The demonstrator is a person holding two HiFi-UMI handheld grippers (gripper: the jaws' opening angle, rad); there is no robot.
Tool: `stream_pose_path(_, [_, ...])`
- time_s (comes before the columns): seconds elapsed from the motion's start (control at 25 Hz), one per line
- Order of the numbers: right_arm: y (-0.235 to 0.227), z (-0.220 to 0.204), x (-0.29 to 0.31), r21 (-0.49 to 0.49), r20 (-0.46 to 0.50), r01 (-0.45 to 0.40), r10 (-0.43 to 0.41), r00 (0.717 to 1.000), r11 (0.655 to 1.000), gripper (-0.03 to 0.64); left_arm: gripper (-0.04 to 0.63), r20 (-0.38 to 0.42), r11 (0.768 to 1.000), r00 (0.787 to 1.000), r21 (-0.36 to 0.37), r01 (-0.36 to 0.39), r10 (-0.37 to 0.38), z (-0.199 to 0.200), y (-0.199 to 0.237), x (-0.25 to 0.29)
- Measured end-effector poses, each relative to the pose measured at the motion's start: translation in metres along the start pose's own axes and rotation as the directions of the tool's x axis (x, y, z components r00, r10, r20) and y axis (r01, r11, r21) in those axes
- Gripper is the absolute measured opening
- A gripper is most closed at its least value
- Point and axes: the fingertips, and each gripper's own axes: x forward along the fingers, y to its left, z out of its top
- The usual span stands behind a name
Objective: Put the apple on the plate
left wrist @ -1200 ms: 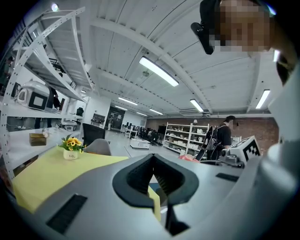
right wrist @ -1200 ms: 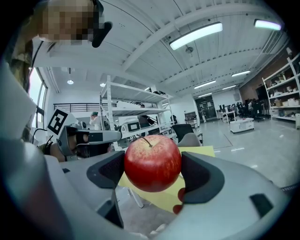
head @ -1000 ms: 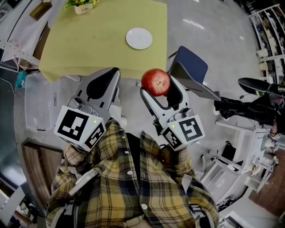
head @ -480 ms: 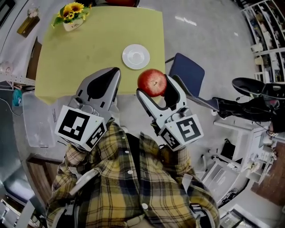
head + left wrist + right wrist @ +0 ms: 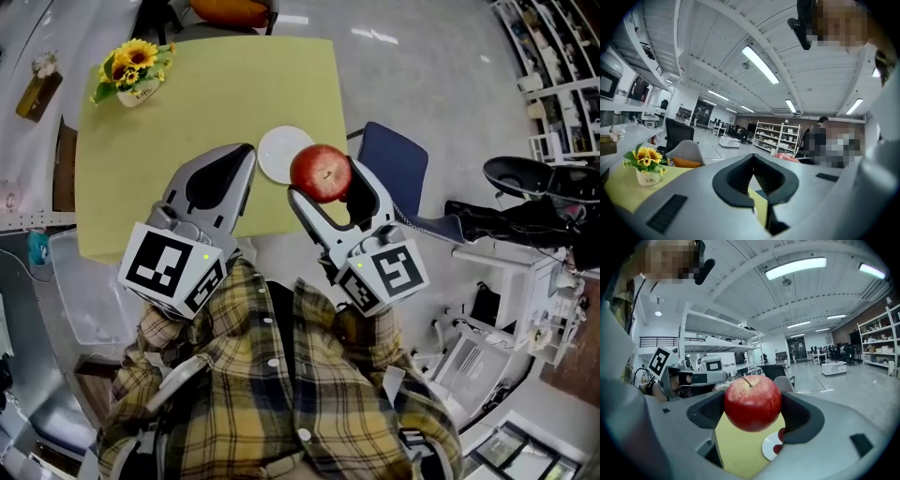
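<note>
A red apple [image 5: 321, 172] is clamped between the jaws of my right gripper [image 5: 325, 180], held in the air at the near edge of the yellow-green table [image 5: 187, 112]. In the right gripper view the apple [image 5: 752, 401] fills the gap between the jaws of my right gripper [image 5: 753, 408]. The small white plate [image 5: 768, 446] lies on the table below and beyond it. From the head view the plate [image 5: 277, 152] sits near the table's front right corner, partly hidden by the apple. My left gripper [image 5: 242, 157] hovers to the plate's left, its jaws together and holding nothing, as the left gripper [image 5: 753, 158] view confirms.
A vase of sunflowers [image 5: 129, 71] stands at the table's far left. A blue chair [image 5: 398, 155] is beside the table's right edge, and an orange cushion [image 5: 230, 11] lies on a chair beyond the far edge. White racks and dark equipment [image 5: 534, 211] crowd the right.
The table and plate have come closer over the last second. The plate now sits just behind the apple, which stays gripped in the right gripper. The left gripper keeps its place.
</note>
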Motion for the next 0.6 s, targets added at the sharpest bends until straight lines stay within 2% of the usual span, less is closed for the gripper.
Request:
stream_pose_path(0.24, [-0.006, 0.003, 0.031, 0.006, -0.014, 0.035, -0.035, 0.999, 0.999, 0.373, 0.008, -0.027, 1.0, 0.999, -0.008, 0.027, -0.027, 0.0, 0.03, 0.015])
stream_pose_path(0.6, [-0.016, -0.002, 0.038, 0.011, -0.048, 0.016, -0.015, 0.999, 1.0, 0.373, 0.008, -0.049, 1.0, 0.999, -0.031, -0.003, 0.002, -0.01, 0.036, 0.023])
